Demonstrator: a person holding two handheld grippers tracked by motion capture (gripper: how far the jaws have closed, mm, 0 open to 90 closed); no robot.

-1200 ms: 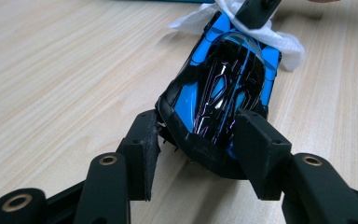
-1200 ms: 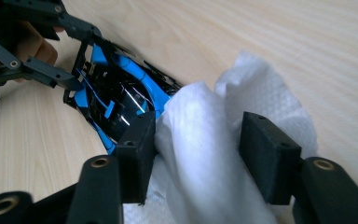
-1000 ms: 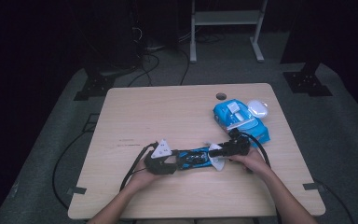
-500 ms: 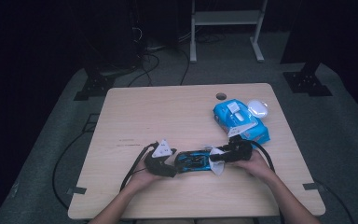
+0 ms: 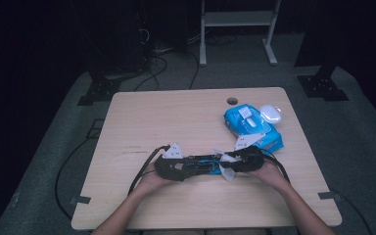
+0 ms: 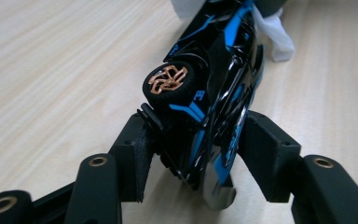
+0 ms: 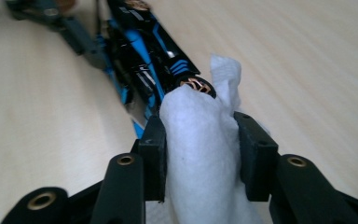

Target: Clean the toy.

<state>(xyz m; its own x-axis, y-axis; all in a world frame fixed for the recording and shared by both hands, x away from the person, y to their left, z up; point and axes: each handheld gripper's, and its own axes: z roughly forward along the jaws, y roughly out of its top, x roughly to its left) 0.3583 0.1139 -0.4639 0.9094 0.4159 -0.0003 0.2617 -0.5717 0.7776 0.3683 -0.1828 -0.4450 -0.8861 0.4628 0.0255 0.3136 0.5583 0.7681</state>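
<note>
Beyond my work, a blue wipes pack (image 5: 252,127) lies near the table's (image 5: 176,117) far right corner; a white oval case (image 5: 270,114) touches it; a cable hole (image 5: 232,101) sits just beside.

My left gripper (image 6: 193,154) has matte black, blocky jaws with brass-ringed screw holes along the bottom of the frame. My right gripper (image 7: 200,154) matches. Each carries a grey three-cornered plate and trails a black cable; my forearms are unsleeved.
</note>
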